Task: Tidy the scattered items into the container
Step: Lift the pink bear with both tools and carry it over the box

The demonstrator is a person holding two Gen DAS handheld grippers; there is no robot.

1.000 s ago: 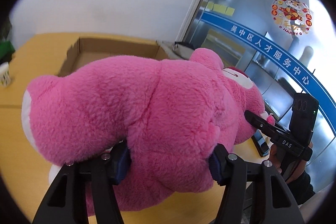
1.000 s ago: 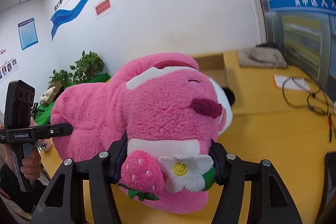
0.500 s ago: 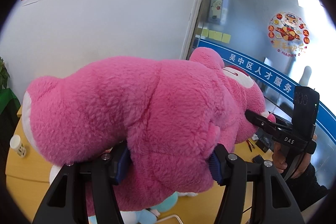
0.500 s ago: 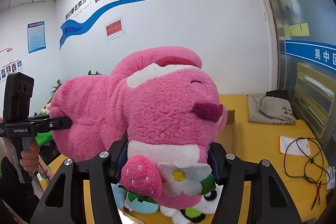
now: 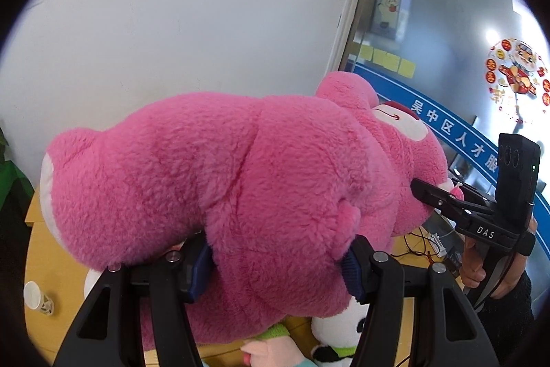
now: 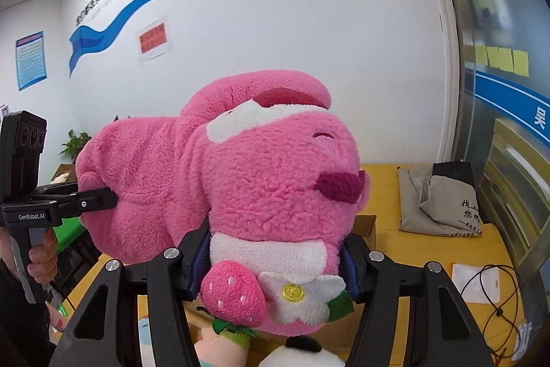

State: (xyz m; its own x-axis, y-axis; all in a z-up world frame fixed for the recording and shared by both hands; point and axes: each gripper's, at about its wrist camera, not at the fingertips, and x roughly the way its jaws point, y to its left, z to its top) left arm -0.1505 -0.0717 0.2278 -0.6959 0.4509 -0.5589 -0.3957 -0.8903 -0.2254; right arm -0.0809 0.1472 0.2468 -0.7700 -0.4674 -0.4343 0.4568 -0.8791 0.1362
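A big pink plush bear [image 5: 240,181] fills both views and hangs in the air above the yellow table [image 6: 429,250]. My left gripper [image 5: 275,267] is shut on its body. My right gripper [image 6: 275,257] is shut on its head end [image 6: 275,167], just above the strawberry and flower [image 6: 268,291]. The other hand-held gripper shows at the edge of each view, at the right in the left wrist view [image 5: 481,222] and at the left in the right wrist view [image 6: 41,205]. A corner of the cardboard box [image 6: 366,224] shows behind the bear.
Other plush toys lie below the bear: a panda [image 5: 338,336] and a pale doll [image 6: 213,346]. A paper cup [image 5: 36,296] stands at the left. A folded grey bag [image 6: 440,202], a paper sheet and cables [image 6: 495,291] lie on the table's right.
Both grippers have lifted the bear higher. The table and box dropped out of the left view, and wall now fills the background. Plush toys appeared beneath.
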